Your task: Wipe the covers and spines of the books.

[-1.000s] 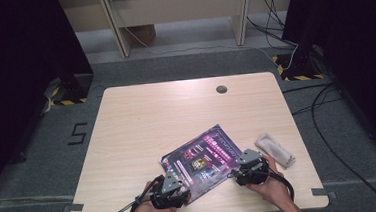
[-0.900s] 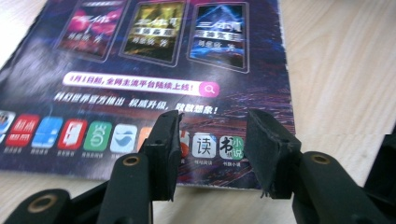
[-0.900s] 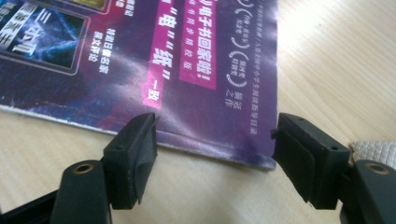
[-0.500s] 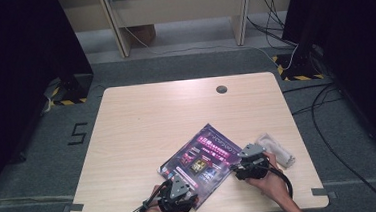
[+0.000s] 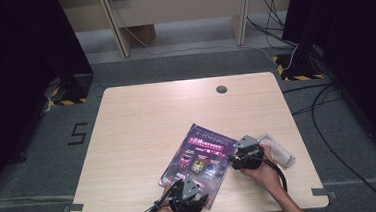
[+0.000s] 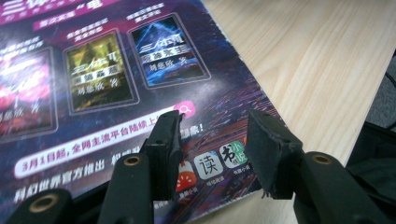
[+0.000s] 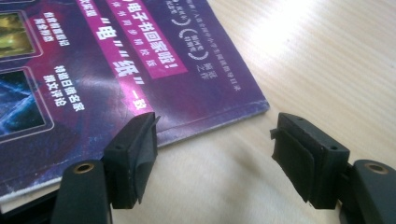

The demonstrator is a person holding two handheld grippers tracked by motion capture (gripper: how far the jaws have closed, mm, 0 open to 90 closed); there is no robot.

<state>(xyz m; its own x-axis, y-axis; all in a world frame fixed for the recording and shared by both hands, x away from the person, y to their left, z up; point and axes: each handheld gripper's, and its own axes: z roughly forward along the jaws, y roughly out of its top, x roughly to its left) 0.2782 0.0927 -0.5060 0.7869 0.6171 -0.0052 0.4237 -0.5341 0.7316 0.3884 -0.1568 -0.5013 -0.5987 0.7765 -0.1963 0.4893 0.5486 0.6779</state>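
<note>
Fingers (image 7: 135,154) flank magazine (image 5: 199,155) edge — white packet (image 5: 279,149) just beside right hand (image 5: 260,168)

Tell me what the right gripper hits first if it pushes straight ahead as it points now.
Probably the magazine: the right gripper has open fingers at its edge near a corner, one finger over the cover, the other over bare table.

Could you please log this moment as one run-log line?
magazine: flat on table | left gripper: open at near edge | right gripper: open at corner
</note>
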